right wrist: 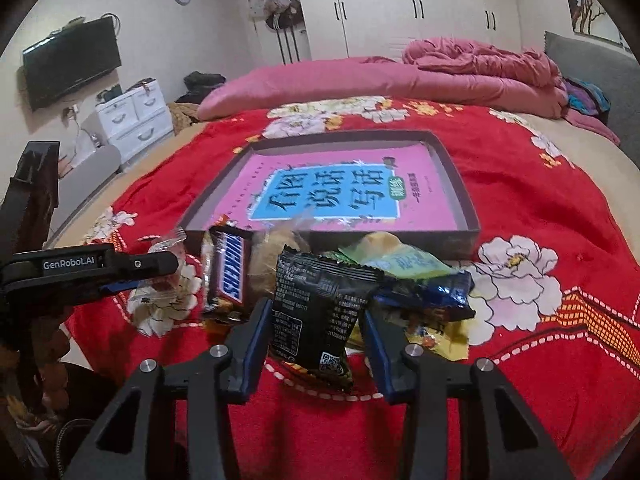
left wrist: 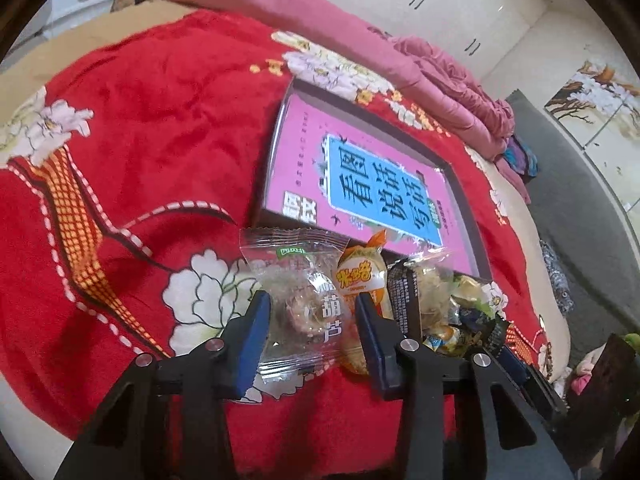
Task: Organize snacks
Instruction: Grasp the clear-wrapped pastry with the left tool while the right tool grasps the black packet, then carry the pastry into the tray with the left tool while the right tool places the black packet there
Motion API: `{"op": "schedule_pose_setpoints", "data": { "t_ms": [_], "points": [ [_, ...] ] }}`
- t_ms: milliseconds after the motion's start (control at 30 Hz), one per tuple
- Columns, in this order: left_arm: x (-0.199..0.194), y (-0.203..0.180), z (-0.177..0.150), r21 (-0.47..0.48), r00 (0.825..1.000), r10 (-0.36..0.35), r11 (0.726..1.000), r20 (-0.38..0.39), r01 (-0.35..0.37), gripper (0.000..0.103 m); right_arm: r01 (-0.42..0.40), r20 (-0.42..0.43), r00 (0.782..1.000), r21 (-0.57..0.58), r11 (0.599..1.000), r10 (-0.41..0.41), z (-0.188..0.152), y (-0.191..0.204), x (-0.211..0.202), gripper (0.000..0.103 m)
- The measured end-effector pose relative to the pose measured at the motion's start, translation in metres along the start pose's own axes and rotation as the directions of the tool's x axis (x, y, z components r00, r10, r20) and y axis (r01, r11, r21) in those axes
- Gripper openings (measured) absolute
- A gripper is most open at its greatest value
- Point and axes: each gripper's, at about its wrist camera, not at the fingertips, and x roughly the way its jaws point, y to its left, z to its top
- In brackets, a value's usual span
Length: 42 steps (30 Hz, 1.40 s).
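Two sets of tongs work the near edge of a snack heap on a red blanket (right wrist: pixel 520 208). Nearest in the right wrist view, the right tongs (right wrist: pixel 316 322) stand spread, a black packet (right wrist: pixel 316 312) lying between the blue pads; whether either pad touches it cannot be told. Just right of that packet lie a dark blue wrapper (right wrist: pixel 428 296) and a pale green packet (right wrist: pixel 400 258); just left stands a Snickers bar (right wrist: pixel 228 272). Farther left, the left tongs (right wrist: pixel 160 270) reach in sideways over a clear packet (right wrist: pixel 160 300).

From the left wrist view, the left tongs (left wrist: pixel 310 316) are likewise spread, the clear packet (left wrist: pixel 296 300) sitting between the pads with a gap on each side. An orange packet (left wrist: pixel 360 280) lies just right of it, against the right pad.

Beyond the heap, touching its far side, rests a shallow grey box (right wrist: pixel 456 168) with a pink book (right wrist: pixel 340 188) flat inside. Farther still a pink quilt (right wrist: pixel 460 68) lies across the bed.
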Motion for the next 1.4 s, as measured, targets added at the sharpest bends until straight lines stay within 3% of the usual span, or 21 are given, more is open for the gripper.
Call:
{"op": "schedule_pose_setpoints", "data": {
  "t_ms": [333,633,1333,1400],
  "points": [
    [-0.017,-0.016,0.004,0.079,0.996,0.022,0.996,0.089,-0.029,0.045,-0.005,0.068,0.998,-0.021,1.0,0.006,0.009,0.003,-0.014,0.043],
    [-0.02,-0.028,0.005,0.121,0.993,0.016,0.992,0.121,-0.031,0.045,-0.005,0.104,0.995,0.001,1.0,0.005,0.017,-0.004,-0.02,0.043],
    [0.0,-0.036,0.032,0.112,0.987,0.028,0.993,0.157,-0.046,0.045,-0.017,0.167,0.986,0.086,0.996,0.002,0.056,-0.041,-0.017,0.042],
    [0.004,-0.036,0.036,0.111,0.987,0.029,0.993,0.161,-0.047,0.045,-0.024,0.173,0.985,0.098,0.995,0.006,0.06,-0.045,-0.015,0.038]
  ]
}}
